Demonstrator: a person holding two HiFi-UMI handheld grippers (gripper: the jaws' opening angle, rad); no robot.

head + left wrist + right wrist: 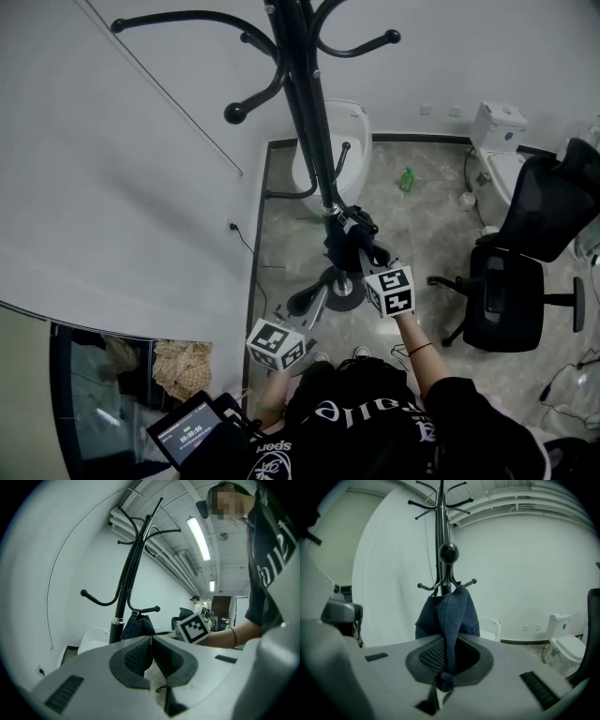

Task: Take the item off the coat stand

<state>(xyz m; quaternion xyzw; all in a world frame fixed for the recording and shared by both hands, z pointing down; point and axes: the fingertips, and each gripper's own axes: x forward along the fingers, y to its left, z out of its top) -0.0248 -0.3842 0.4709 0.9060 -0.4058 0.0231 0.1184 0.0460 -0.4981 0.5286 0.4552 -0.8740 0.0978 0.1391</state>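
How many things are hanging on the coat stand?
1: a dark blue bag on a lower hook of the coat stand, its fabric in the right gripper's jaws. Other visible hooks are bare.

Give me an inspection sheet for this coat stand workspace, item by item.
Surface: grey tiled floor.
Job's things: black coat stand upright; dark blue bag hanging from a low hook.
Clutter: green bottle on the floor; black office chair to the right.
Grippers: right gripper shut on a fold of the bag; left gripper shut, empty.
Cables: black cable down the wall.
Surroundings: white wall; white toilet at the back.
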